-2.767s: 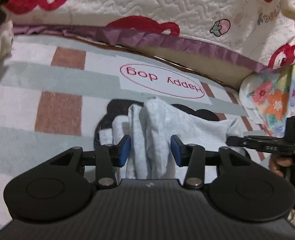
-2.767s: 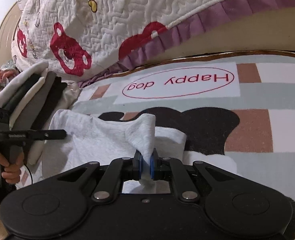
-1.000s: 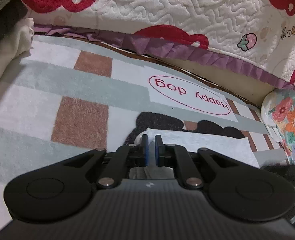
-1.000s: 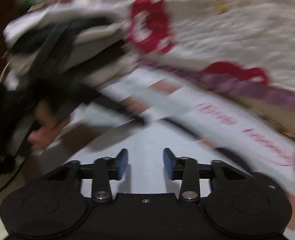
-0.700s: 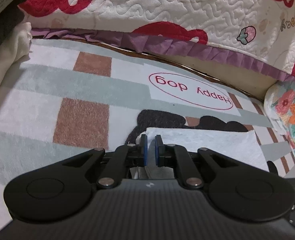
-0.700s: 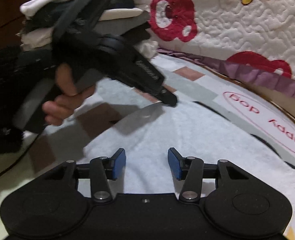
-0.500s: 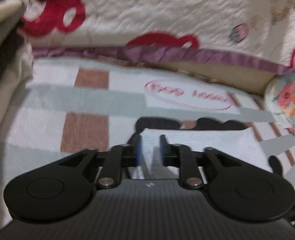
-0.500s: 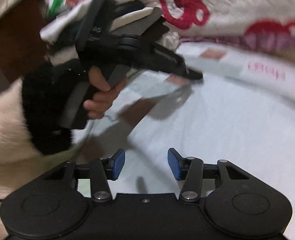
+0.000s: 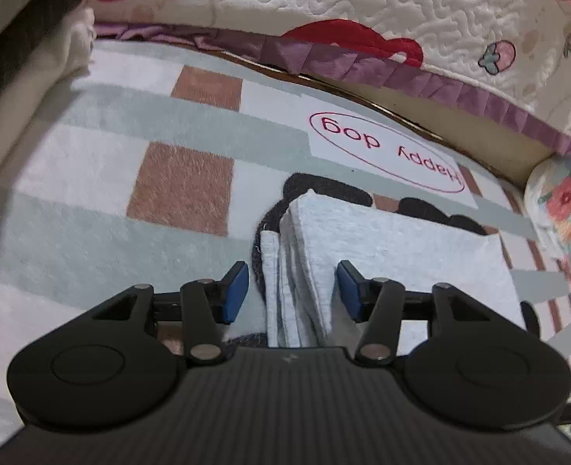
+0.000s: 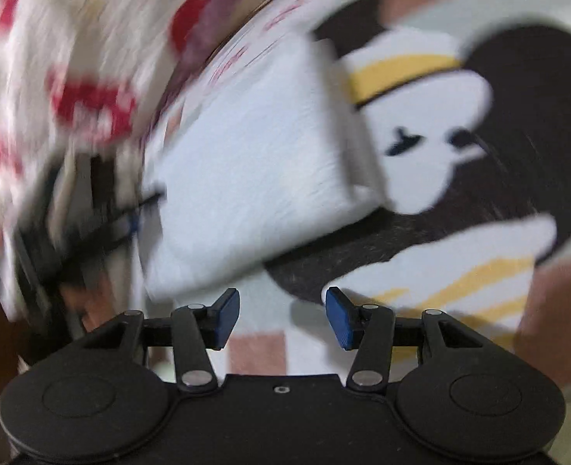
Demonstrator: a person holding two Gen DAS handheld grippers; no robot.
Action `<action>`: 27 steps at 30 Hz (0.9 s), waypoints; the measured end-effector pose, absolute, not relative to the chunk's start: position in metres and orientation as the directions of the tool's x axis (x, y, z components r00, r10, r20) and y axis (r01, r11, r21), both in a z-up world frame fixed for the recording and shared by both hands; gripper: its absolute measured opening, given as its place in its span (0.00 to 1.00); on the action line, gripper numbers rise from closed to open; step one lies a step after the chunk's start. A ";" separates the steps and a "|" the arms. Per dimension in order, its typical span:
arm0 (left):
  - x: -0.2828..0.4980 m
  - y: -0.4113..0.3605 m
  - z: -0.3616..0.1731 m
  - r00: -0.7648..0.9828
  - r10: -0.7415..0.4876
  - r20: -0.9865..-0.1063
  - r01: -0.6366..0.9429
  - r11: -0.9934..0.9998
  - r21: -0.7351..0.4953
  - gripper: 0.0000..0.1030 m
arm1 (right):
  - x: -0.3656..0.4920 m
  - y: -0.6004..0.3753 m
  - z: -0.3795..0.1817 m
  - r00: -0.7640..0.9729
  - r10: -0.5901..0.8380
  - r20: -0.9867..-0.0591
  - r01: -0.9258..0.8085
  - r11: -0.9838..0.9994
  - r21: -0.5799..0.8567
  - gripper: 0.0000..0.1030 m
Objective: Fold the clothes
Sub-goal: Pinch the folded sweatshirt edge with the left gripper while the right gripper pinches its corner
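The pale grey knitted garment (image 9: 394,248) is seen folded into a compact rectangle, its layered edges stacked at the near end, lying flat on the checked plush floor mat (image 9: 177,190) printed with a "Happy dog" oval and a cartoon dog. By the look of it, the folding of this piece is nearly or wholly done — what is left would be setting it aside, perhaps with the stack of folded clothes (image 9: 22,50) glimpsed at the left edge.

The left gripper (image 9: 292,286) has just been opening: its jaws are spread, and the garment's layered edge lies between the blue pads without being pressed. The right gripper (image 10: 282,317) is shown, in a blurred view, with jaws spread wide and nothing between them — only mat beneath, the garment lying just ahead.
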State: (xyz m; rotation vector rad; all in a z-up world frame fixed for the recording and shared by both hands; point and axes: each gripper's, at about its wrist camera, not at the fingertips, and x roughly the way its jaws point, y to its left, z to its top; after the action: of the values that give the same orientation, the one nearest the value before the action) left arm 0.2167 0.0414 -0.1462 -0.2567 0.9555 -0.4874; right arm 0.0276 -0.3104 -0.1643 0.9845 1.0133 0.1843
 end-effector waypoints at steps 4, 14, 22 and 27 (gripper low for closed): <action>0.225 0.048 -0.157 0.451 -0.565 -0.691 0.228 0.821 -0.523 0.35 | 0.021 -0.319 -0.182 0.679 0.485 -0.551 0.453 0.315 0.834 0.60; 0.219 0.043 -0.152 0.469 -0.551 -0.690 0.224 0.830 -0.511 0.23 | 0.049 -0.312 -0.177 0.733 0.407 -0.545 0.418 0.363 0.833 0.52; 0.189 0.032 -0.133 0.541 -0.453 -0.709 0.192 0.887 -0.420 0.27 | 0.077 -0.319 -0.125 0.801 0.261 -0.539 0.166 0.768 0.619 0.23; 0.190 0.018 -0.130 0.585 -0.330 -0.741 0.165 0.943 -0.289 0.36 | 0.092 -0.330 -0.136 0.765 0.239 -0.599 0.241 0.755 0.609 0.27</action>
State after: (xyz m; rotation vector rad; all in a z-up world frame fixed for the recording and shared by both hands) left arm 0.1902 0.0177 -0.1302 -0.1976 0.9013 -0.2910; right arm 0.0916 -0.3296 -0.1362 0.7311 0.7170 -0.0015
